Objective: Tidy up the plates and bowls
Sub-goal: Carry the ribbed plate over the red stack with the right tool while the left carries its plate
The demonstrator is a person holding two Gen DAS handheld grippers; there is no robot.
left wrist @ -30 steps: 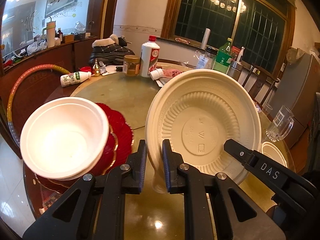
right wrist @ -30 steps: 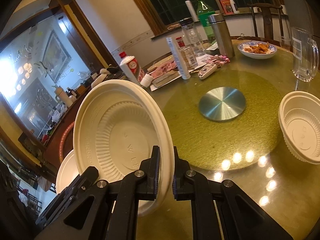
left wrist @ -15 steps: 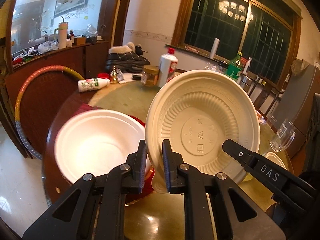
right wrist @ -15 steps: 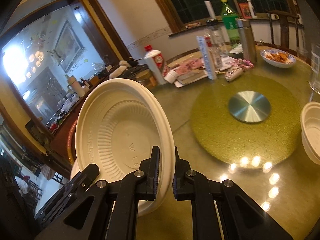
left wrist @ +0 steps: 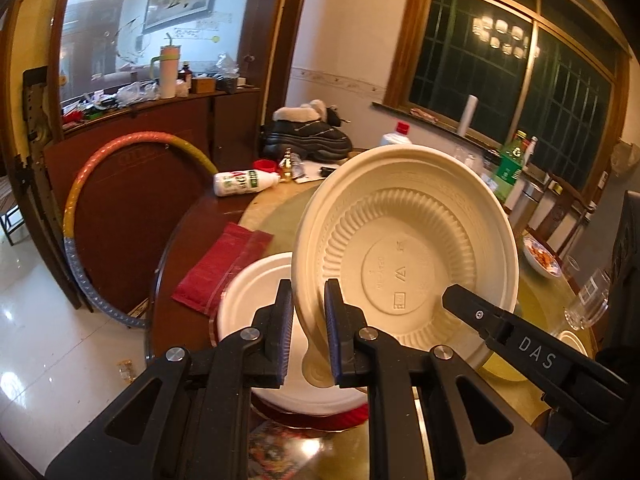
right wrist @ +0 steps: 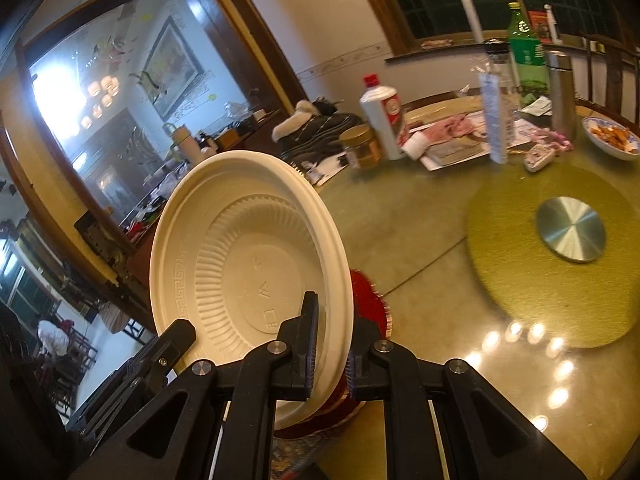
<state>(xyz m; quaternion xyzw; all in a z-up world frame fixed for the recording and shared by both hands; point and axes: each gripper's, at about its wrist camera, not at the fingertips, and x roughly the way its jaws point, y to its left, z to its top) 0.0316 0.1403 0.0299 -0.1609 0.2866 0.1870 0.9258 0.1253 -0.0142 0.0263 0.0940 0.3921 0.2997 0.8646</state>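
Over the white foam bowl: left gripper and right gripper both clenched on cream ribbed disposable plate rim, tilted, probably for stacking.

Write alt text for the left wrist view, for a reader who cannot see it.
Black left tongs pinch the rim of a cream ribbed disposable plate, held on edge with its underside towards the camera; the right tongs grip its opposite rim. Behind it, a white disposable bowl sits on the round glass-topped table.

hoop against cabinet | red cloth on table edge | green bottle upright
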